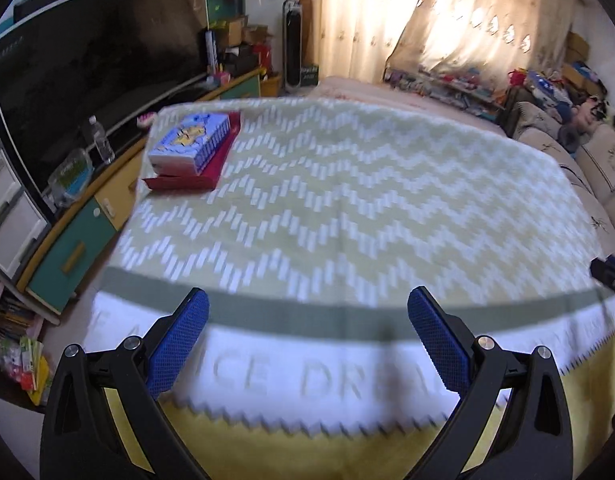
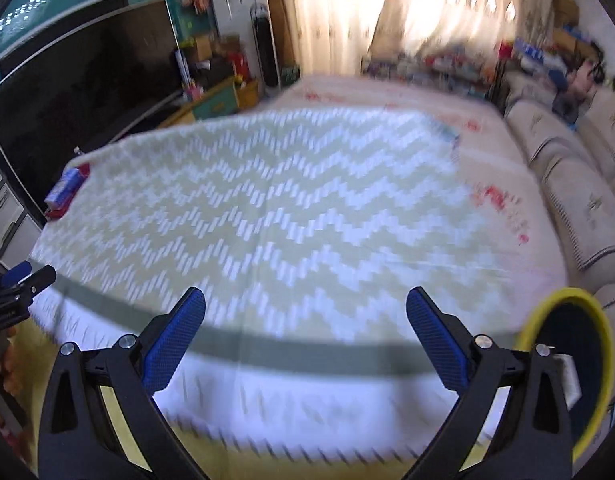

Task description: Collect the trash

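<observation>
Presumably both the left gripper and the right gripper are hovering wide apart and empty above the green zigzag-patterned blanket, so reaching well across toward the blue printed carton lying on a flat red box at the far-left corner (the only likely trash) is advisable, with the yellow-rimmed dark bin waiting just beside the right gripper.

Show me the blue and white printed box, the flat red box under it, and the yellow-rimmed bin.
blue and white printed box (image 1: 189, 144), left wrist view, top face
flat red box (image 1: 211, 170), left wrist view, exposed right edge
yellow-rimmed bin (image 2: 605, 344), right wrist view, right rim
</observation>
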The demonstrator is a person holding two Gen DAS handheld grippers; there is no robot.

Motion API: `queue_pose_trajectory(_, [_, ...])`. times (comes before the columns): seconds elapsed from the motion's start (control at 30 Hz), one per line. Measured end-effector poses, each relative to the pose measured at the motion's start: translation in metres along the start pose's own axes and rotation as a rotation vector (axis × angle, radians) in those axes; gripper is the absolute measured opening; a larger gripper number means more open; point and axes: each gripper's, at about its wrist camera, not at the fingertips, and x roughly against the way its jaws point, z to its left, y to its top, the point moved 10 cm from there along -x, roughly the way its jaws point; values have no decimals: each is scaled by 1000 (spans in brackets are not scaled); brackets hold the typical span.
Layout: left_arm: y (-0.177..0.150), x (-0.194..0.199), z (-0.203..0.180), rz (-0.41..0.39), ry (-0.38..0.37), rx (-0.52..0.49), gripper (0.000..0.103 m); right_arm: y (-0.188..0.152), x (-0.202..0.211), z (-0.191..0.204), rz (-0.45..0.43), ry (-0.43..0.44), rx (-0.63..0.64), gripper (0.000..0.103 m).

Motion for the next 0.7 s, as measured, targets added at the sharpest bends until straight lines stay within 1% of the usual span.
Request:
queue_pose_trajectory(0.07, [4,-14,2,23,6,-3,98,3,-20,6,28,-29,20,96])
queue_pose_trajectory(0.13, [8,-27,3,37,11,-16,98,5,-32,12,48,-30,27,98])
queue_pose_trajectory(0.23, [12,-34,5,44,20,-21,98,11,-43,16,51,-75,45,97])
queue_pose_trajectory(0.27, [13,-34,5,45,25,-21,98,14,-46,15,38,-90,48,98])
queue_pose_trajectory(0.47, [16,-38,7,54,41,-26,98,17,-52,16,40,-90,45,98])
queue_pose_trajectory(0.7, [32,-53,10,54,42,-25,98,17,-51,16,40,-90,45,98])
